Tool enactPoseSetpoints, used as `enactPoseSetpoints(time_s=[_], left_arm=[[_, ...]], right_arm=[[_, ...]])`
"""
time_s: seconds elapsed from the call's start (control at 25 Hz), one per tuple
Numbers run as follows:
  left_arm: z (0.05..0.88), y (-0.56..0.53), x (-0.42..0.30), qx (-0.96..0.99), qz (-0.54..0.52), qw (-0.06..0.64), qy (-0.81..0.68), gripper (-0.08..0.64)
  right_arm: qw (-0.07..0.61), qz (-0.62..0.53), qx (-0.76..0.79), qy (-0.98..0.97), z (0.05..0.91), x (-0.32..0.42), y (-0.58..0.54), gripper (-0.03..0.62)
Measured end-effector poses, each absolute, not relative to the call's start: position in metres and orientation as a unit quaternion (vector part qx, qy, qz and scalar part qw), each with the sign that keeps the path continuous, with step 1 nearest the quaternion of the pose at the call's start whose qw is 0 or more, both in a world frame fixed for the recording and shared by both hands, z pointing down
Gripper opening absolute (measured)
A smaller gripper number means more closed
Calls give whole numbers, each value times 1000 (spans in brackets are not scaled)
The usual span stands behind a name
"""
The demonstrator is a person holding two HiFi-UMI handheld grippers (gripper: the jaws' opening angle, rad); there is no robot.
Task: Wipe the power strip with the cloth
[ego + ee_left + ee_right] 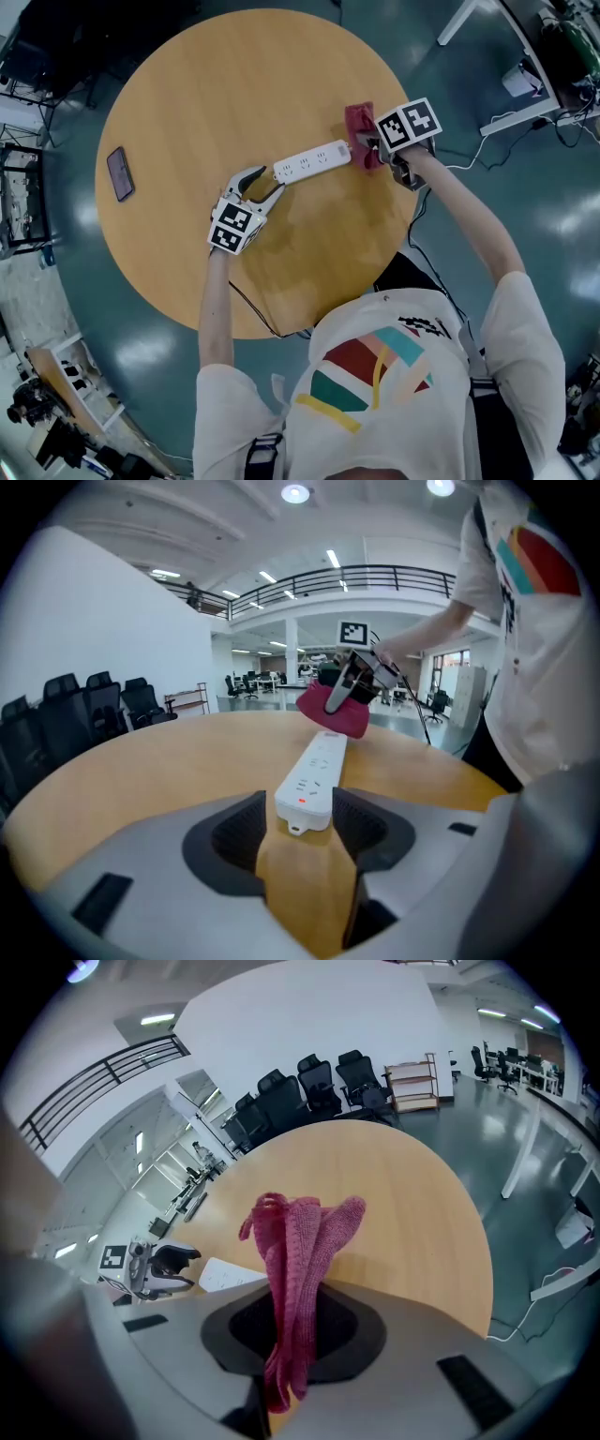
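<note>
A white power strip lies across the middle of the round wooden table. My left gripper is at its left end, and the strip's end sits between the black pads, touching both. My right gripper is at the strip's right end, shut on a bunched red cloth. In the right gripper view the cloth stands up out of the jaws and hides most of the strip. From the left gripper view, the cloth rests on the strip's far end.
A dark phone lies near the table's left edge. A thin dark cable runs over the near edge by my left arm. White desk legs and cables stand on the floor to the right. Office chairs stand beyond the table.
</note>
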State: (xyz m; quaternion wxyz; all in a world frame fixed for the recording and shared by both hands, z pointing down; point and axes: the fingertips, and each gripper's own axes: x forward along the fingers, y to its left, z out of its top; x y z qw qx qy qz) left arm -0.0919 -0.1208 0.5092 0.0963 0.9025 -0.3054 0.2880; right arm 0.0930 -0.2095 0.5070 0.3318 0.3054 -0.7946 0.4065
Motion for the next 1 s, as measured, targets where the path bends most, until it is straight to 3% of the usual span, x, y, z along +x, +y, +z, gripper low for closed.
enactPoseSetpoints(time_s=[0.12, 0.2, 0.48, 0.72, 1.0], left_arm=[[489, -126, -92, 900, 241, 138, -337, 253], [480, -128, -85, 890, 232, 132, -368, 44], [485, -129, -13, 876, 228, 130, -405, 41], [514, -136, -6, 832, 262, 173, -458, 41], [520, -132, -3, 814, 242, 155, -505, 41]], right_arm=[[336, 399, 309, -795, 509, 92, -216, 40], [340, 396, 312, -794, 514, 88, -217, 40], [335, 404, 310, -792, 522, 72, -215, 40], [323, 418, 312, -789, 523, 78, -211, 40], [299, 448, 304, -786, 531, 97, -184, 39]])
